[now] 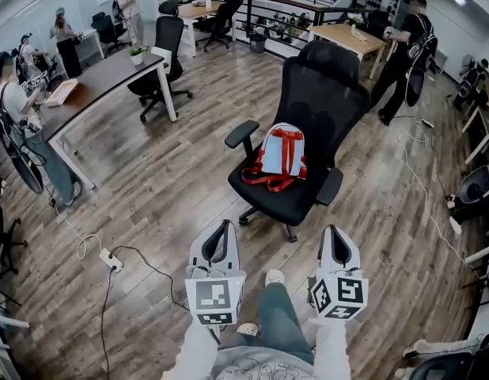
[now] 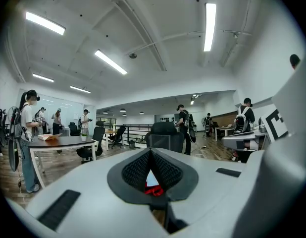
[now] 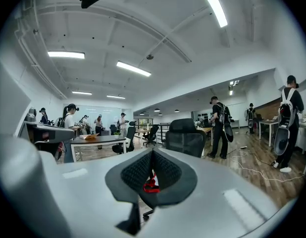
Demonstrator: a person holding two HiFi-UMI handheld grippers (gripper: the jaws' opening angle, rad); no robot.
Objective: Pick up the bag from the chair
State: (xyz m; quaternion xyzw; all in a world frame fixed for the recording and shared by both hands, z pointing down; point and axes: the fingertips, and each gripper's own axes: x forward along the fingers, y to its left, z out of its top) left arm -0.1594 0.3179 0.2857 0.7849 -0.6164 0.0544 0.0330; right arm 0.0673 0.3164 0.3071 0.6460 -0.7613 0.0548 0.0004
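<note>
A light blue bag (image 1: 281,155) with red straps lies on the seat of a black office chair (image 1: 324,85) in the middle of the head view. My left gripper (image 1: 221,226) and right gripper (image 1: 334,232) hang side by side in front of the chair, well short of it, both shut with nothing between the jaws. In the left gripper view the closed jaws (image 2: 151,151) point at the chair's back (image 2: 164,135), and a bit of the bag (image 2: 153,183) shows below the tips. In the right gripper view the shut jaws (image 3: 152,152) frame the bag's red straps (image 3: 151,185).
A long dark desk (image 1: 94,85) stands at the left with people beside it. A power strip (image 1: 110,260) and cables lie on the wooden floor at the lower left. A person (image 1: 407,46) stands behind the chair at the right. More chairs (image 1: 165,54) stand further back.
</note>
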